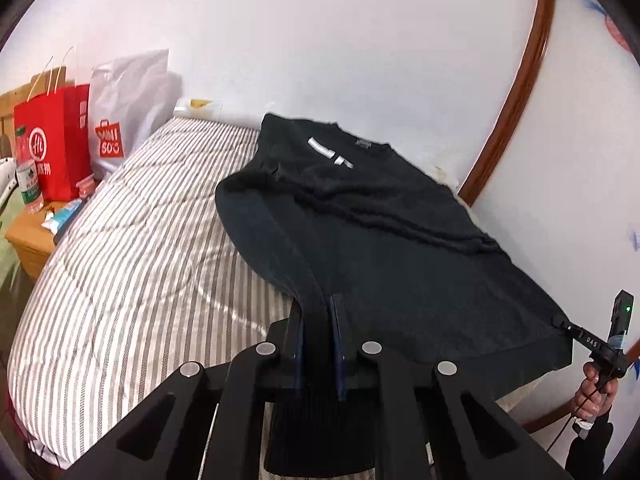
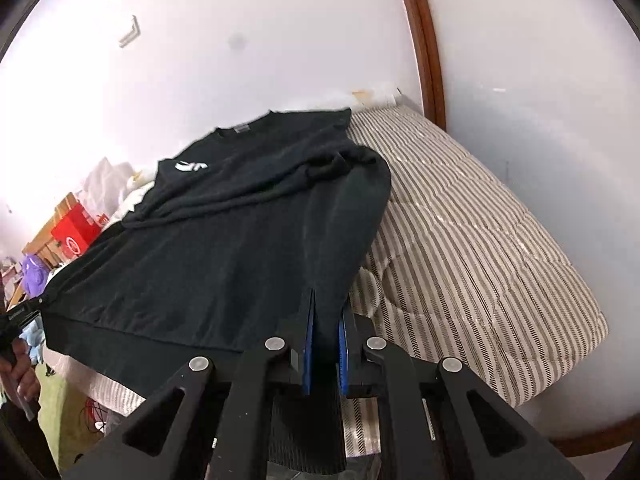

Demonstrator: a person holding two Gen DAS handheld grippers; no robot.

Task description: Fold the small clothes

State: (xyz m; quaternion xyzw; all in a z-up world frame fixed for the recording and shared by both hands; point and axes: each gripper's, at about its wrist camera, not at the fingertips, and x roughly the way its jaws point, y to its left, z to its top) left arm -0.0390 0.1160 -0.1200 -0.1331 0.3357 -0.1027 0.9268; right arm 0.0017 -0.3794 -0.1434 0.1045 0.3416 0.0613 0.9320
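**Both grippers clamped on hem corners of black sweatshirt laid on striped bed**

Item under task: one black sweatshirt (image 1: 392,248), lying spread on a striped quilt (image 1: 132,264). In the left wrist view it fills the centre and right of the frame, neckline toward the white wall (image 1: 320,40) at the top, hem toward the bottom. A white mark (image 1: 330,153) shows near the collar. A sleeve is folded across the chest, forming a rumpled ridge through the middle of the garment.

Left gripper (image 1: 319,344): lower centre of its own frame. Blue-padded fingers are drawn together on a bunched fold of the sweatshirt's hem corner; ribbed fabric hangs below the pads.

Right gripper (image 2: 325,354): lower centre of its own frame. Fingers are likewise closed on the opposite hem corner, fabric pinched between the blue pads. In the left wrist view the same tool appears at the right edge, held by the person's hand (image 1: 596,394), its tip touching the garment's corner.

Surroundings: a red paper bag (image 1: 56,140) and a white bag (image 1: 128,104) stand at upper left of the left wrist view, beside a wooden nightstand (image 1: 30,236). A curved wooden frame (image 1: 516,92) runs along the right.
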